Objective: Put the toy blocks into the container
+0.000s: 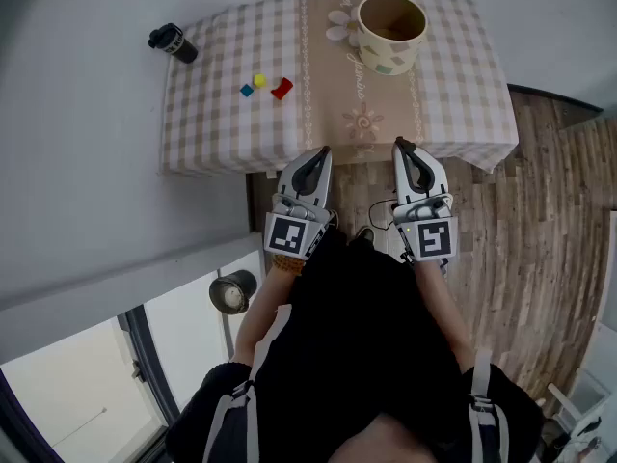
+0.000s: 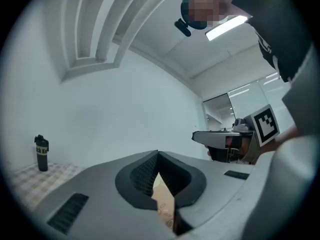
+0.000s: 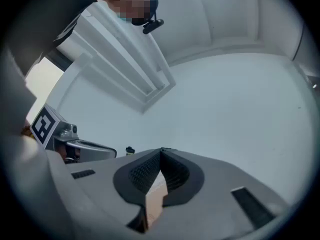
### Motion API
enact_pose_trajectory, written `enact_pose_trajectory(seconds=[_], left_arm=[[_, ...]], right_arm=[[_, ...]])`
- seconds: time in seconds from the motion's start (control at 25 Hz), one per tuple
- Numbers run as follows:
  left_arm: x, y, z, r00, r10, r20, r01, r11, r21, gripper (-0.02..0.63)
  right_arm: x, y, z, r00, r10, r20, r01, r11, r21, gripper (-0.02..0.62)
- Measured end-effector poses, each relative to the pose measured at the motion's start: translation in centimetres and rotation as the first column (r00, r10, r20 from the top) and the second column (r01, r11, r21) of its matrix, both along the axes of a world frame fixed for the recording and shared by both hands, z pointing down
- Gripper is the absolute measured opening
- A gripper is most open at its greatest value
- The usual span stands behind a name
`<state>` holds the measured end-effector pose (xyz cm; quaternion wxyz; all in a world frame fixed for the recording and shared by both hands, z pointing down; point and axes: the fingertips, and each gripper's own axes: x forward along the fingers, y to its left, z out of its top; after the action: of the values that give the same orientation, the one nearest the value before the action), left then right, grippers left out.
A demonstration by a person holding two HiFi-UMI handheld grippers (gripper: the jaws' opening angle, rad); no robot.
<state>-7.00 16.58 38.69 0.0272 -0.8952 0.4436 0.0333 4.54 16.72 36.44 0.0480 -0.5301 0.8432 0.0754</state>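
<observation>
Three toy blocks lie in a small cluster on the left half of the surface (image 1: 453,114), which is covered by a checked cloth (image 1: 207,123) with a beige runner (image 1: 333,95) down its middle. The blue block (image 1: 247,90) is furthest left. The yellow block (image 1: 258,81) sits just beside it, a little farther back, and the red block (image 1: 281,88) lies just to the right of those two. None of them seems to touch another.

The container (image 1: 390,58), a round beige pot with coloured patches on its wall, stands upright at the far side, right of the runner and well apart from the blocks. From above, its inside looks bare. A black bottle (image 1: 173,42) lies at the far left corner.

Both grippers are held side by side at the near edge of the surface, pointing roughly level toward it, over the wooden floor (image 1: 549,249). The left tongs (image 1: 316,152) are pressed together at the tips with nothing between them. The right tongs (image 1: 402,145) are likewise together and hold nothing. Both are well short of the blocks and the container, and touch nothing on the cloth.
</observation>
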Motion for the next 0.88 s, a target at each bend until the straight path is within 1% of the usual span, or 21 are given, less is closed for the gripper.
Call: enact_pose_trajectory(seconds=[0.2,0.44,0.6,0.8,0.88], left_arm=[[0.5,0.7,0.8,1.0,-0.012,0.023,0.013,1.0,-0.026,0.0],[-0.8,-0.1,2.7,0.999,-0.046,0.025,0.048,0.996,-0.072,0.002],[-3.1,-2.7,4.6,0.997,-0.071,0.01,0.071,0.991,-0.117,0.005],[-7.4,-7.3,7.0,0.993,-0.118,0.032,0.121,0.98,-0.157,0.005],[-9.2,-9.3,8.1,0.989,-0.134,0.056,0.142,0.974,-0.179,0.006]], right_arm=[[0.6,0.1,0.2,1.0,-0.024,0.017,0.024,1.0,0.001,0.005],[0.2,-0.7,2.0,0.999,-0.049,-0.011,0.049,0.997,-0.064,0.006],[-0.5,-2.4,3.1,0.997,-0.067,-0.042,0.063,0.994,-0.085,0.006],[-2.3,-5.8,3.4,0.993,-0.098,-0.073,0.089,0.99,-0.11,0.006],[-2.9,-7.3,3.8,0.99,-0.106,-0.095,0.094,0.988,-0.12,0.006]])
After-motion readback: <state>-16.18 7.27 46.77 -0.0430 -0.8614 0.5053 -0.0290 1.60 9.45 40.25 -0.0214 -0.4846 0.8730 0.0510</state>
